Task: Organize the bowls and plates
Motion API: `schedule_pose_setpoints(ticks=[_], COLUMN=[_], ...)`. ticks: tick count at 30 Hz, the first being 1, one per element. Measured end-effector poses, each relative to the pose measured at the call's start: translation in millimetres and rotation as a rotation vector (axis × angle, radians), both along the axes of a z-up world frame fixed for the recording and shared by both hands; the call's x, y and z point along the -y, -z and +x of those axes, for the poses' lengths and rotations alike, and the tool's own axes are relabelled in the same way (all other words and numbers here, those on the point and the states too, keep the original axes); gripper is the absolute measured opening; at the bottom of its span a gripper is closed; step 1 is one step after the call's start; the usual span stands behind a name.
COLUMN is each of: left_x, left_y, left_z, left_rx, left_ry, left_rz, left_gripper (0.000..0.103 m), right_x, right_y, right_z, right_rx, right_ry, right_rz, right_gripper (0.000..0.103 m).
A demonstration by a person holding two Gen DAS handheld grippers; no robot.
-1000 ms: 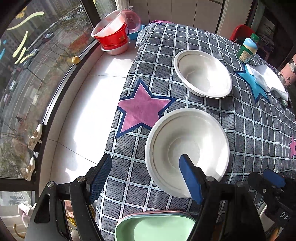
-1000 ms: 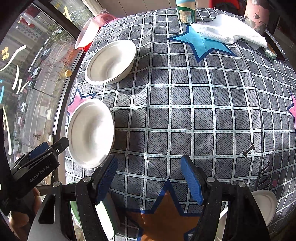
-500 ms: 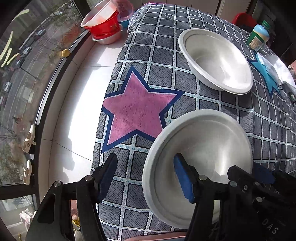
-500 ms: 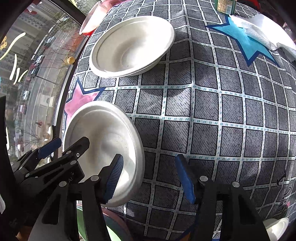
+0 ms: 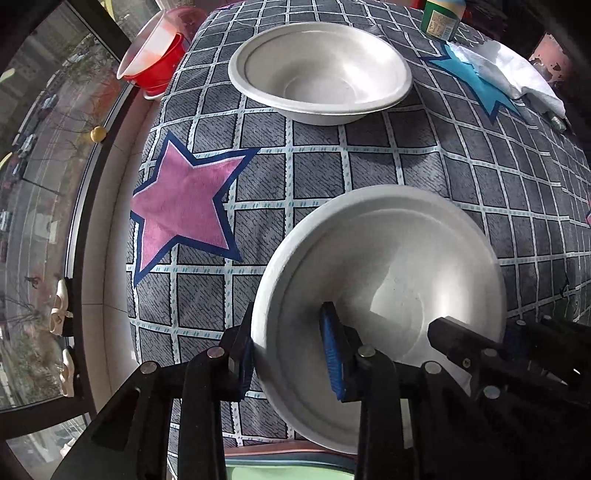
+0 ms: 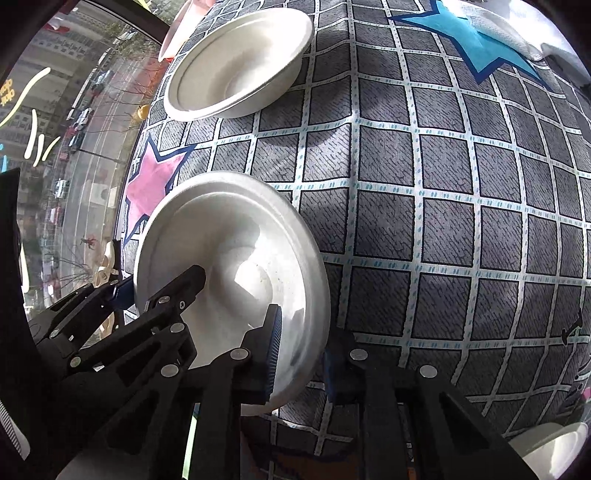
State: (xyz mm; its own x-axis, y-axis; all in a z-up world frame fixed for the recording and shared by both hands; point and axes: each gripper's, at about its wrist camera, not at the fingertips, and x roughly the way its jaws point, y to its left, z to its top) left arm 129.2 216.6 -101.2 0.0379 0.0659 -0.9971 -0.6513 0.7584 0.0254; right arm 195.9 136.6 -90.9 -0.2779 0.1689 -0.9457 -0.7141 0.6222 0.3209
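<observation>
A white bowl (image 5: 388,266) sits near the front edge of the checked tablecloth (image 5: 369,158); it also shows in the right wrist view (image 6: 229,251). My left gripper (image 5: 288,350) straddles its left rim, one blue pad outside, one inside, jaws still apart. My right gripper (image 6: 301,354) straddles its right rim the same way. A second white bowl (image 5: 321,77) stands farther back, also in the right wrist view (image 6: 240,62).
A red basin (image 5: 155,62) stands on the window ledge at the left. A green-labelled bottle (image 5: 441,18) and a white cloth (image 5: 506,70) lie at the back right. Stacked green and pink plates (image 5: 288,469) sit below the table's front edge. Another white dish (image 6: 550,446) is at lower right.
Both grippers have moved forward and down onto the near bowl's rim, one on each side, and their jaws have narrowed around it. The bowl stays on the cloth.
</observation>
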Motion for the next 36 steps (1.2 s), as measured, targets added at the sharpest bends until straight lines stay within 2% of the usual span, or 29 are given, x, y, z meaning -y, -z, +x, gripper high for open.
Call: schedule_pose_setpoints(ticks=[8, 12, 20, 28, 36], left_x=[80.7, 109.0, 130.6, 143.3, 213.9], left_y=[-4.0, -10.0, -16.6, -59.8, -102.2], left_z=[-3.8, -2.4, 3.0, -3.3, 7.6], left_rx=[0.007, 0.009, 0.010, 0.070, 0.152], left_ry=[0.130, 0.193, 0.194, 0.169, 0.259], left_rz=[-0.035, -0.006, -0.008, 0.011, -0.024], left_gripper=[0.035, 0.035, 0.035, 0.035, 0.035], right_x=[71.0, 101.4, 132.8, 159.0, 241.6], right_y=[-10.3, -15.8, -31.5, -75.0, -112.1], right_z=[2.9, 1.3, 0.4, 22.7, 42.2], right_rx=[0.010, -0.008, -0.015, 0.005, 0.073], right_ry=[0.047, 0.063, 0.098, 0.127, 0.224], right_rz=[-0.071, -0.084, -0.069, -0.008, -0.033], right_gripper=[0.023, 0.023, 0.023, 0.023, 0.023])
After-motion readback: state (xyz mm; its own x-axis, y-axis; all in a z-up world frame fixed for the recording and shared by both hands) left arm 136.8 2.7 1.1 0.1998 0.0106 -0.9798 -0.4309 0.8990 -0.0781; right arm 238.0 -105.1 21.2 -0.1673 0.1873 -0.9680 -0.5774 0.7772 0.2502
